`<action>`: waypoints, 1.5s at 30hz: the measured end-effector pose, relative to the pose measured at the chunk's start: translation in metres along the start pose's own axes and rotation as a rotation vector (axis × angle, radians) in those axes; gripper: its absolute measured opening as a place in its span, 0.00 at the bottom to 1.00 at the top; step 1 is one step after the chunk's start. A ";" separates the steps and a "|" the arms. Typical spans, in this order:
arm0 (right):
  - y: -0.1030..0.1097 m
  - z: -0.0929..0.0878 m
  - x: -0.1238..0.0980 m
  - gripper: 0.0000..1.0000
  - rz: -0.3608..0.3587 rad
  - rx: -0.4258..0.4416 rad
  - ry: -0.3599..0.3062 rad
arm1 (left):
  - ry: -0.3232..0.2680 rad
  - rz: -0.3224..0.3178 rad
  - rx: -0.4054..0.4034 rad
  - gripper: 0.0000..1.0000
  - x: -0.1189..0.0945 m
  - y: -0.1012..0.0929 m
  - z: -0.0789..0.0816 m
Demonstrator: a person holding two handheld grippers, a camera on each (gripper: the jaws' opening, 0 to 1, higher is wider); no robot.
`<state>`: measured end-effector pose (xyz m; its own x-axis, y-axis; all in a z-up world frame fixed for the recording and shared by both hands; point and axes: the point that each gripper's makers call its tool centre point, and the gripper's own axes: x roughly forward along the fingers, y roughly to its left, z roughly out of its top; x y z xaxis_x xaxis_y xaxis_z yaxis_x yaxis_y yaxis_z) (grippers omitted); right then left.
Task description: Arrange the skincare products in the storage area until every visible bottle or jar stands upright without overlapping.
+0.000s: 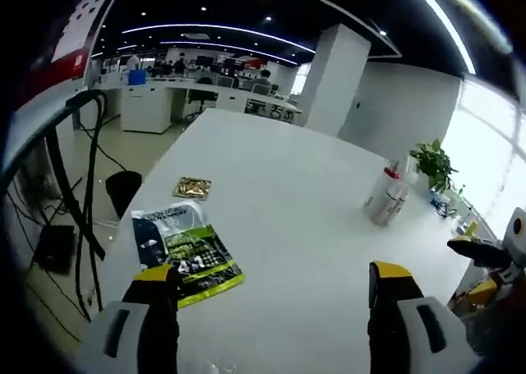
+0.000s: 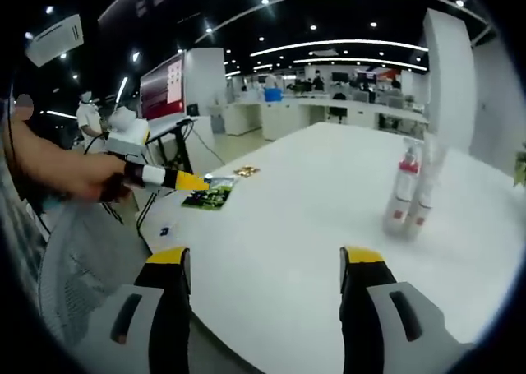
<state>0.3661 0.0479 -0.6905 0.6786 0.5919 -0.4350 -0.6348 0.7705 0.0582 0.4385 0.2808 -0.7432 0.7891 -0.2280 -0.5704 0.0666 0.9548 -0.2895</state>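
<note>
1. The left gripper [image 1: 273,288] hovers over the white table [image 1: 288,201], jaws spread wide with nothing between them.
2. The right gripper [image 2: 265,263] hangs above the table's near edge, jaws likewise parted and empty.
3. 2 skincare bottles [image 2: 408,195] stand upright, touching or just beside each other, near the table's far right side.
4. A green-and-black packet [image 1: 185,249] lies flat by the left gripper's left jaw; a small gold sachet [image 1: 193,188] lies just beyond it.
5. A potted plant [image 1: 433,165] sits behind the bottles.

An open-plan office: rows of desks [image 1: 177,90], strip ceiling lights [image 2: 345,45], long white table [image 1: 279,193]
</note>
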 end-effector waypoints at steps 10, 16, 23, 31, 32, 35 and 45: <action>-0.014 -0.002 -0.001 0.70 -0.069 -0.006 0.011 | 0.103 0.292 0.097 1.00 0.034 0.077 0.012; -0.022 -0.004 -0.001 0.68 -0.106 -0.011 0.029 | 0.141 0.293 -0.002 1.00 0.057 0.081 0.007; -0.028 -0.009 -0.001 0.64 -0.136 -0.034 0.059 | 0.233 0.325 0.071 1.00 0.076 0.085 -0.013; -0.032 -0.016 0.001 0.63 -0.148 -0.029 0.098 | 0.243 0.341 0.024 1.00 0.077 0.085 -0.019; -0.031 -0.016 0.001 0.63 -0.148 -0.035 0.100 | 0.240 0.343 0.022 1.00 0.078 0.086 -0.019; -0.029 -0.016 0.001 0.62 -0.147 -0.050 0.103 | 0.210 0.357 0.010 1.00 0.076 0.085 -0.020; -0.030 -0.017 -0.001 0.61 -0.158 -0.062 0.109 | 0.160 0.337 0.032 0.91 0.077 0.096 -0.016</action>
<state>0.3785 0.0201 -0.7071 0.7299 0.4331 -0.5288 -0.5474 0.8337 -0.0727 0.4956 0.3514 -0.8275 0.6648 0.0760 -0.7431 -0.1602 0.9862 -0.0424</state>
